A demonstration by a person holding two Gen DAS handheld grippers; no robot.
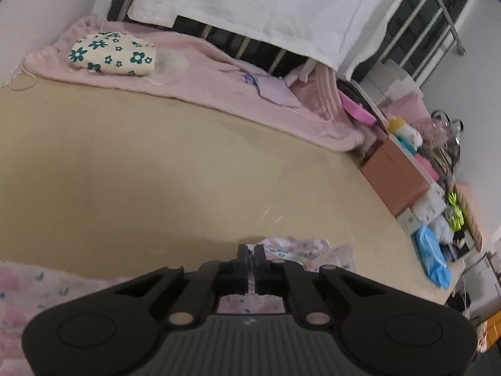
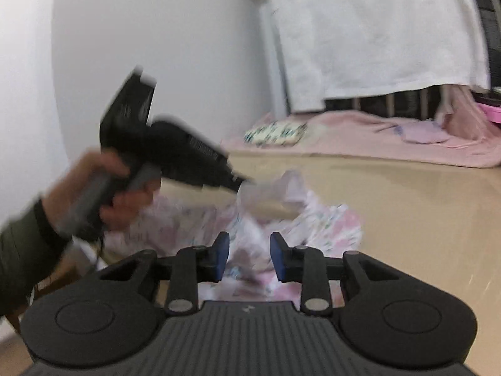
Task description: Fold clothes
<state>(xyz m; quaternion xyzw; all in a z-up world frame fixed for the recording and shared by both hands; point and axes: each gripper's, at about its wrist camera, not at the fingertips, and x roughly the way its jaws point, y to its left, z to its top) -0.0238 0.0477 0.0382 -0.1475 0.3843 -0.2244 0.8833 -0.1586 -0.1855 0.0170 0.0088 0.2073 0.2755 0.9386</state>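
Note:
A pale pink, flower-printed garment [image 2: 325, 225] lies crumpled on the tan mattress [image 2: 407, 203]. My left gripper [image 2: 241, 185], held by a hand [image 2: 125, 200] in a dark sleeve, is shut on a fold of that garment and holds it raised off the mattress. In the left wrist view its fingers [image 1: 242, 253] are pressed together with the garment [image 1: 300, 247] pinched between them. My right gripper [image 2: 249, 255] hovers just above the near part of the garment. Its blue pads stand apart and do not press on the cloth below them.
A pink blanket [image 1: 203, 72] with a flowered cushion [image 1: 114, 53] lies along the far side of the mattress. Above it, white sheets [image 1: 281, 6] hang over a metal rail. Boxes [image 1: 397, 172] and bags crowd the floor past the mattress's right edge.

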